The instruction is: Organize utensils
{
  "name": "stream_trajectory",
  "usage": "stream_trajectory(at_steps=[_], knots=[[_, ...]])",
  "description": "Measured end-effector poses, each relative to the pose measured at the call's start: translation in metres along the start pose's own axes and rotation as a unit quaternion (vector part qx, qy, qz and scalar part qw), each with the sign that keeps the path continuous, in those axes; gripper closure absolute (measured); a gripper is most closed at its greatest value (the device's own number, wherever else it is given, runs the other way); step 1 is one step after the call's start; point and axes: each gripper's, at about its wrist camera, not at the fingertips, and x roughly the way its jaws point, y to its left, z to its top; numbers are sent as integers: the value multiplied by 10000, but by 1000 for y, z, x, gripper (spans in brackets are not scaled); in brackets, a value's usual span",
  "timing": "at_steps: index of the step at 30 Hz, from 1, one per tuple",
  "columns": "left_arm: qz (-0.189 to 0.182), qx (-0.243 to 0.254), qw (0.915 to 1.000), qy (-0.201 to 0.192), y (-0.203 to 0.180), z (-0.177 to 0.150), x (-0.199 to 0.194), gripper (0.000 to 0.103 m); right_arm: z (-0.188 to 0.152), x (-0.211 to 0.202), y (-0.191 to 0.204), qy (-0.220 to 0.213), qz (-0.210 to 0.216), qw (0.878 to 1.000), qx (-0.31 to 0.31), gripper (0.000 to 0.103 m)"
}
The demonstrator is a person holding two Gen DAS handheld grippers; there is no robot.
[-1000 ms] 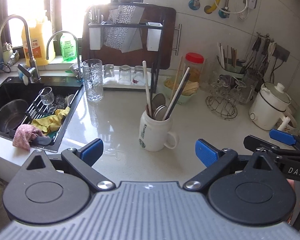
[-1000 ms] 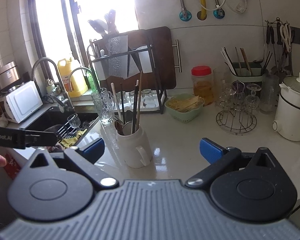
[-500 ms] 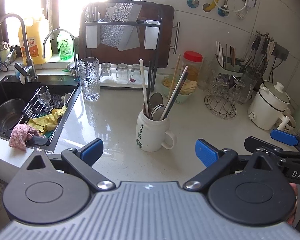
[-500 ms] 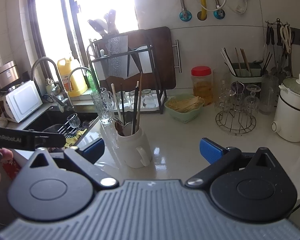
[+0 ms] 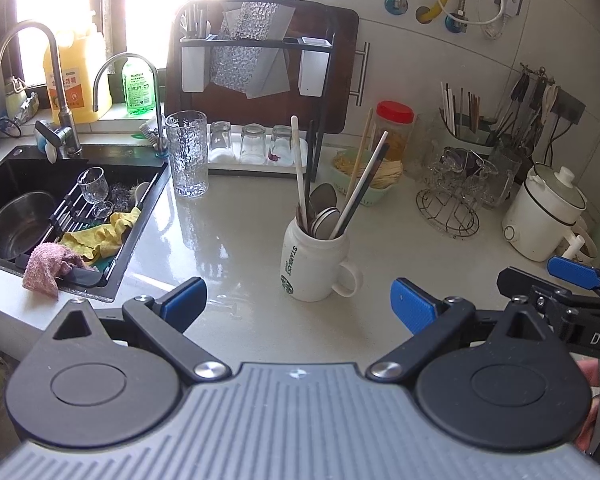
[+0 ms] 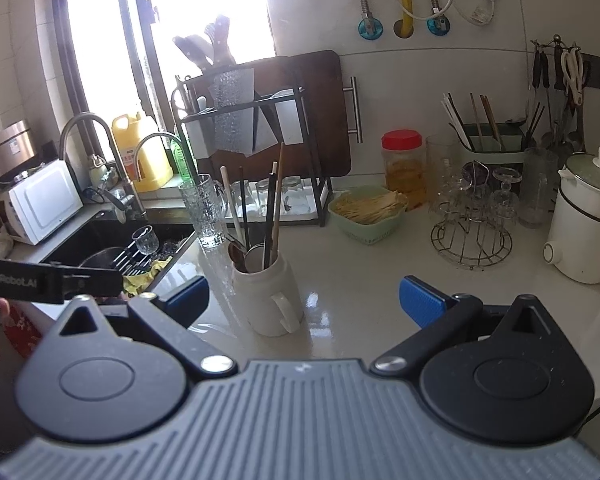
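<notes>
left wrist: left tool (image 5: 298, 300) spread, empty | right tool (image 6: 304, 300) spread, empty | mug (image 5: 314, 264) w/ utensils (image 5: 332, 200) betw both

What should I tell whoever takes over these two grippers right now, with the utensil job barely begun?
Left gripper: open, holding nothing, short of the white mug.
Right gripper: open, holding nothing, near the mug too.
The mug stands on the counter, holding mixed chopsticks and spoons.
A green utensil holder by the back wall already holds chopsticks.
Done: nothing visibly sorted.
Left: probably pull utensils from the mug and sort them.
</notes>
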Motion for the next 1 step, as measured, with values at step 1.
stream_trajectory(at_steps=[1], knots=[[4, 6, 10000, 2, 0, 0, 0, 3, 0, 0, 0, -5, 0, 10000, 5, 0]])
